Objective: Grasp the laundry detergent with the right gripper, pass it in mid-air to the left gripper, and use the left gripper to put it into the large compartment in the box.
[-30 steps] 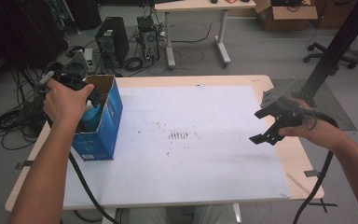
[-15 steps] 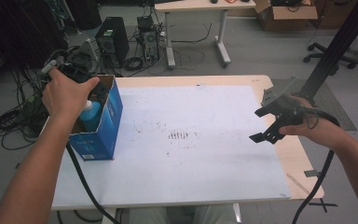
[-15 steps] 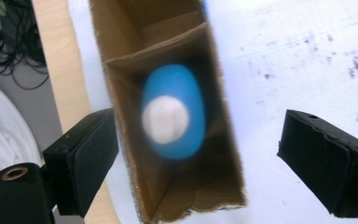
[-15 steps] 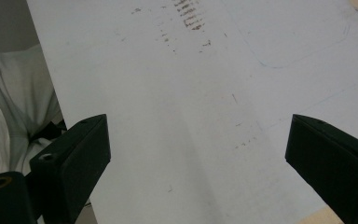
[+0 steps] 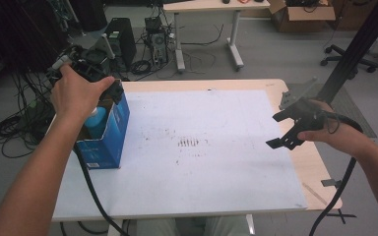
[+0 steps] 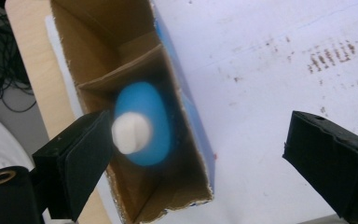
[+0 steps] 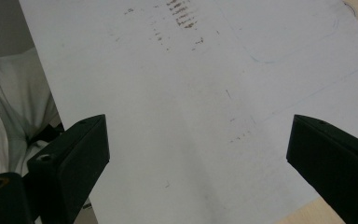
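Note:
A blue cardboard box stands open-topped at the left edge of the table. A blue bottle with a white cap stands upright in it, in the compartment on my side of the cardboard divider. My left gripper hovers over the box, mostly under the hand; in the left gripper view this left gripper is open, with one jaw beside the cap and the other over the sheet. Above the sheet's right edge my right gripper is open and holds nothing; the right gripper view shows the right gripper over bare sheet.
A white sheet covers most of the wooden table and has dark smudges at its middle. A black slanted pole rises past the far right corner. Cables and a computer tower sit on the floor beyond.
My left hand and gripper have shifted slightly toward the far side and right above the box. The bottle stays in the box. The right gripper has not moved.

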A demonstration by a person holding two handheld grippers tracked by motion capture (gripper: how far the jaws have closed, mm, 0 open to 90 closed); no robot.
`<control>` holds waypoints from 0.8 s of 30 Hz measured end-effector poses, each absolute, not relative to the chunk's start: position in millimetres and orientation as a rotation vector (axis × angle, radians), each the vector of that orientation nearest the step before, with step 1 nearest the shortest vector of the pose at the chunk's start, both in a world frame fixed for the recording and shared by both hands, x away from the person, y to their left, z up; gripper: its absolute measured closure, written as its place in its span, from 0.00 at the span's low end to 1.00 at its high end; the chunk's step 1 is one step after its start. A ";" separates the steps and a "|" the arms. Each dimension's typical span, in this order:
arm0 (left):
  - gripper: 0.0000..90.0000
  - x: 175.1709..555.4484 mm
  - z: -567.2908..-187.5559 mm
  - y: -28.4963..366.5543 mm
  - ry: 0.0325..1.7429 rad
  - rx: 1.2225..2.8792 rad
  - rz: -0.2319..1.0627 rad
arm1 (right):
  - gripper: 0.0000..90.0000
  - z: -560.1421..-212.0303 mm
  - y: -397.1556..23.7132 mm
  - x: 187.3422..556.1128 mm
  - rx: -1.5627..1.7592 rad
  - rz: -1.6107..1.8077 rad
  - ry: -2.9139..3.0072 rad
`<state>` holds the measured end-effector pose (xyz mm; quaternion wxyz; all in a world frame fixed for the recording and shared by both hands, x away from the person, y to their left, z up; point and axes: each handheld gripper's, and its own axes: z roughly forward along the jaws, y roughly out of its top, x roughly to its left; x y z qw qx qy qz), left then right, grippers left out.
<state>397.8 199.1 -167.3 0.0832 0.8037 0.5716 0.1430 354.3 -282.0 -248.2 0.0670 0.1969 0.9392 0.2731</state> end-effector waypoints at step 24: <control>0.08 391.5 -160.8 151.5 1.450 2.550 0.380 | 0.05 -245.2 -290.3 357.8 0.671 0.805 2.823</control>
